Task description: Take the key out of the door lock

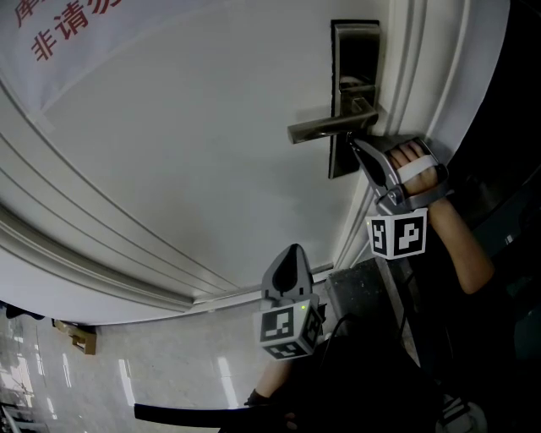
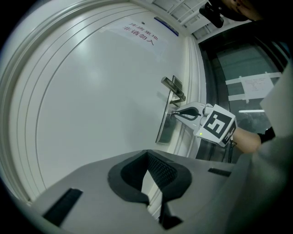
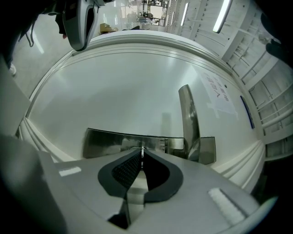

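Pinching the key between closed fingertips, the right gripper presses its nose against the metal lock plate on the white door. In the right gripper view the key shows only as a thin bright sliver, edge-on, standing from 12 to 6 o'clock at the very tips of the fingers. Its long axis seems to run straight ahead into the plate, in line with the gripper. The keyhole itself is covered by the fingertips, so I cannot tell how much of the key sits in the lock. In the head view the key is hidden behind the gripper's nose.

The lever handle juts out from the plate toward 9 o'clock in the head view, just above the right gripper's tips. A hand wraps the gripper's grip at 4 o'clock from the handle, its arm running off into the dark at the right edge.

The left gripper hangs well apart from the lock, at about 7 o'clock from it, pointing up along the door. Its fingers are closed together with nothing between them; only the door's white face shows past them.

A sign with red characters sits at the door's 11 o'clock corner, cut off by the frame. A glossy floor lies beyond the door's edge.
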